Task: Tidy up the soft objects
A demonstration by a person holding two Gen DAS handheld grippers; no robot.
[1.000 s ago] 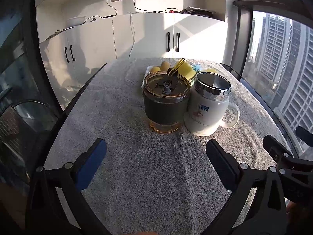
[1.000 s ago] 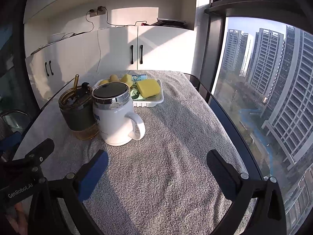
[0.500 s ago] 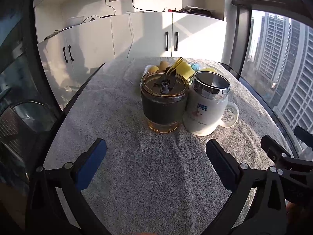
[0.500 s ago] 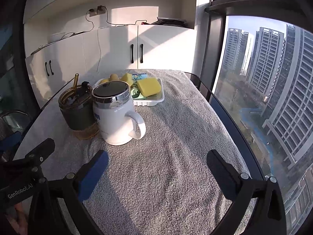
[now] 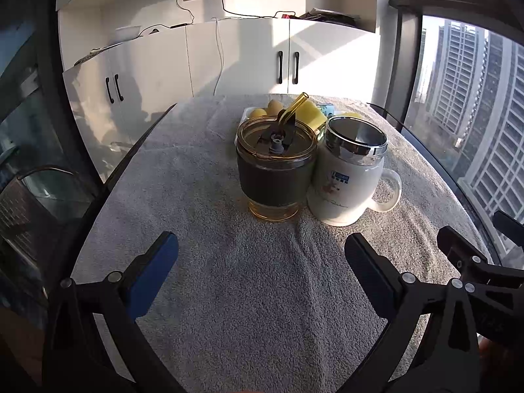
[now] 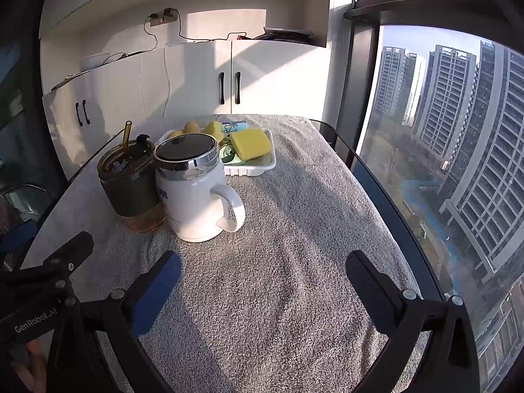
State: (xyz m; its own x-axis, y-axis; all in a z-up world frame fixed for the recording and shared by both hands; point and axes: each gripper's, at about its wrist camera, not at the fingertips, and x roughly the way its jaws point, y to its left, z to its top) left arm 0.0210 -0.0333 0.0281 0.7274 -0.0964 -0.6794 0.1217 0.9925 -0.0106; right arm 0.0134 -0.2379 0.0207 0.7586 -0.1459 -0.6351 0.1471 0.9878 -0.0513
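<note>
Towel-covered table [image 6: 294,229]: sponges [image 6: 250,143] sit in tray [image 6: 270,160] behind cups; both grippers [image 5: 260,258] [image 6: 262,271] hang spread, empty, stage unclear.

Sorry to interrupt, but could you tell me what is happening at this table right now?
A person holds two sets of tongs, the left tongs and right tongs, both open and empty above a grey towel. Nothing is gripped. Ahead stand an amber tumbler with a straw and a white mug, side by side. Behind them a white tray holds a yellow sponge and other soft items.
</note>
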